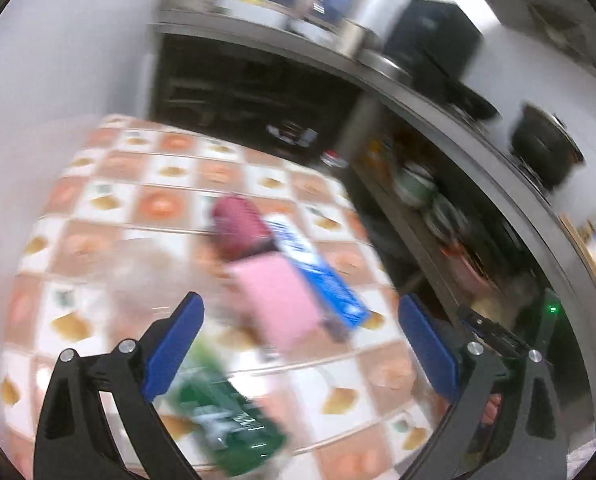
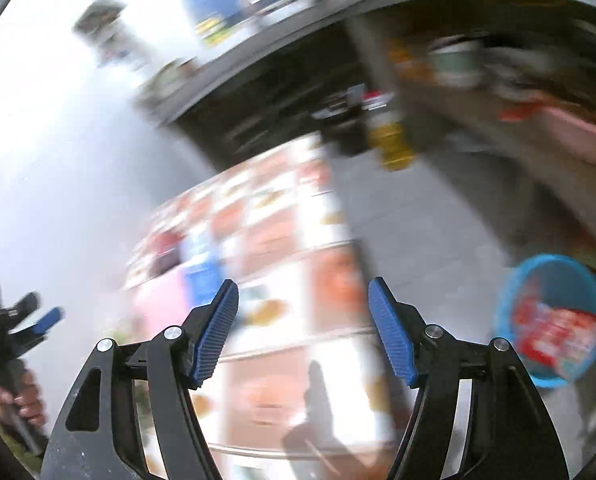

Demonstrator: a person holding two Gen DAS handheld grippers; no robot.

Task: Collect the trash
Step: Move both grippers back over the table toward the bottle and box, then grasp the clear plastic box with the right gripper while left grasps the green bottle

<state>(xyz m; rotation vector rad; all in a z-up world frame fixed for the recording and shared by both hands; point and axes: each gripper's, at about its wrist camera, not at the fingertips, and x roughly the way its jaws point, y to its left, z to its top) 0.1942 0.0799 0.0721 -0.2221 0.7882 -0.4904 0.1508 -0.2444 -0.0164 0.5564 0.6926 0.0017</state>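
Observation:
Blurred litter lies on a table under a patterned cloth [image 1: 166, 204]: a maroon item [image 1: 238, 224], a pink packet [image 1: 278, 300], a blue box [image 1: 318, 276] and a green packet [image 1: 226, 412]. My left gripper [image 1: 301, 300] hovers above the pink packet, open wide and holding nothing. My right gripper [image 2: 303, 283] is open and empty over the table's near right part [image 2: 274, 240]. From there the pink packet [image 2: 162, 300] and blue box [image 2: 202, 276] lie to the left. A blue basket [image 2: 510, 320] holding red wrappers stands on the floor at the right.
A steel counter [image 1: 438, 100] with dark pots and crowded lower shelves runs along the right. A yellow bottle [image 2: 390, 140] stands on the floor by the counter leg. A hand [image 2: 22, 396] holds the left gripper [image 2: 38, 324] at the left edge. A white wall is at the left.

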